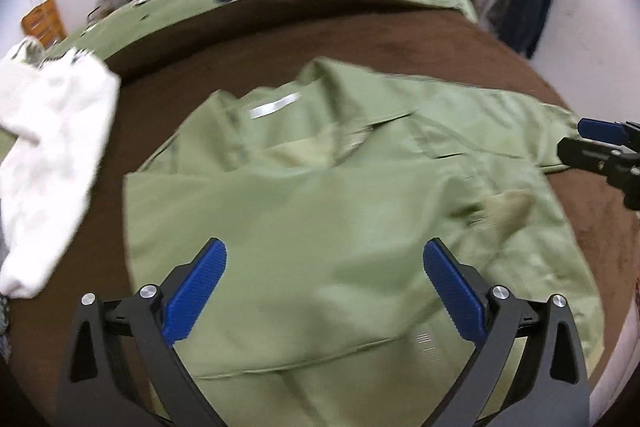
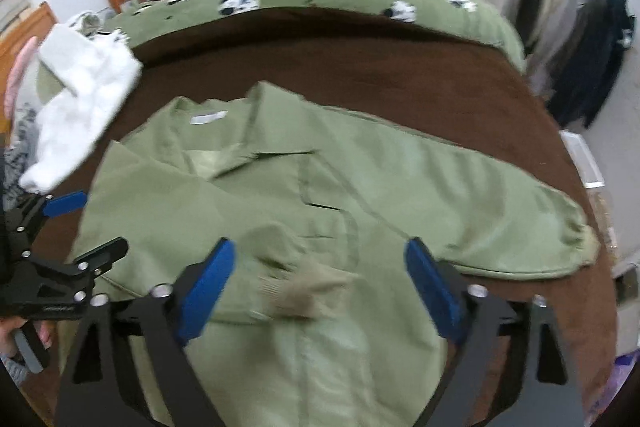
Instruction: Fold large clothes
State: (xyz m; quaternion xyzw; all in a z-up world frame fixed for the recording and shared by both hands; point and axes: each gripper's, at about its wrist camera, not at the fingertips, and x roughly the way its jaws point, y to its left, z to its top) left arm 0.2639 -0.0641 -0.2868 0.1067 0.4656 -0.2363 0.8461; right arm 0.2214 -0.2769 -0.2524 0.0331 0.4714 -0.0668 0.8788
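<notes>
While the green jacket (image 2: pixel 304 211) lies front-up on the brown blanket (image 2: pixel 400 67) in the middle of the bed, both tools hang above it with nothing in them: the left gripper (image 1: pixel 324 291) has its blue pads spread wide over the near-left part of the body, and the right gripper (image 2: pixel 320 299) is just as wide open over the front placket. One sleeve looks already folded in, its ribbed cuff (image 2: pixel 308 291) sitting on the chest right between the right gripper's fingers, while the other sleeve (image 2: pixel 500 203) sticks out flat toward the right edge of the bed. So my guess is that sleeve is next. If I were doing it, I'd pinch the far cuff with the right tool, get only the sleeve layer and not the blanket fuzz underneath, then carry it low across the chest so it lands beside the first cuff. Left tool could pin the shoulder seam near the collar (image 2: pixel 256 131) so the body doesn't drag. The fabric looks soft and a bit floppy, so lifting it high would probably wrinkle the front. Both views are motion-blurred, so fine creases are hard to judge. A white garment (image 2: pixel 84 107) sits off to the left, well clear of the jacket.
</notes>
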